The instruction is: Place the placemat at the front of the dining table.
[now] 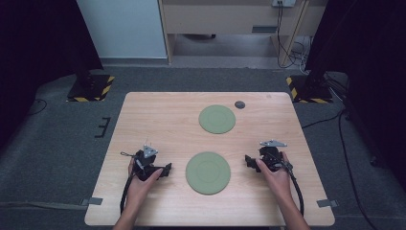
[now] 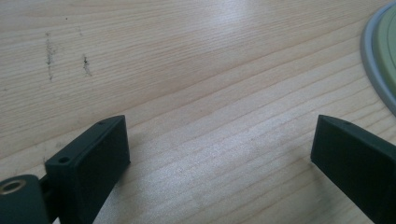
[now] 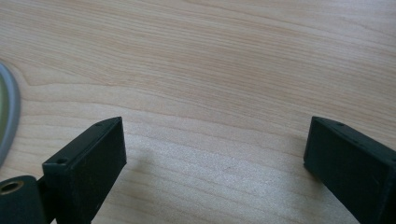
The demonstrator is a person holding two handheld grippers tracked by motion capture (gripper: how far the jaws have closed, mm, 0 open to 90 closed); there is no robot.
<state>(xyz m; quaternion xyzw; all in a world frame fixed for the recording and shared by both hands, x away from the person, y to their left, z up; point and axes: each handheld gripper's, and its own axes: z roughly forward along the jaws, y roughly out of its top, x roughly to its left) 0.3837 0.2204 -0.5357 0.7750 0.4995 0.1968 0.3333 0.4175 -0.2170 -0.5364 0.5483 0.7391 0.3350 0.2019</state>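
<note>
Near plate [image 1: 208, 172] lay between my claws, left claw [image 1: 166, 168] and right claw [image 1: 248, 160] both spread wide, gripping nothing; my high view alone revealed a far plate [image 1: 217, 119] beyond them.

Light wood table [image 1: 158, 115] on grey carpet floor [image 1: 57, 143]. 2 black stand bases w/ yellow-black hazard stripes [image 1: 91, 88] [image 1: 309, 88] at far corners. Pale wall panel [image 1: 122, 28] behind, wooden cabinet [image 1: 225, 19] next to it, cables [image 1: 289, 52] hanging by it. Dark curtains [image 1: 38, 43] both sides. Tape strips [image 1: 327, 203] near table's near corners.
</note>
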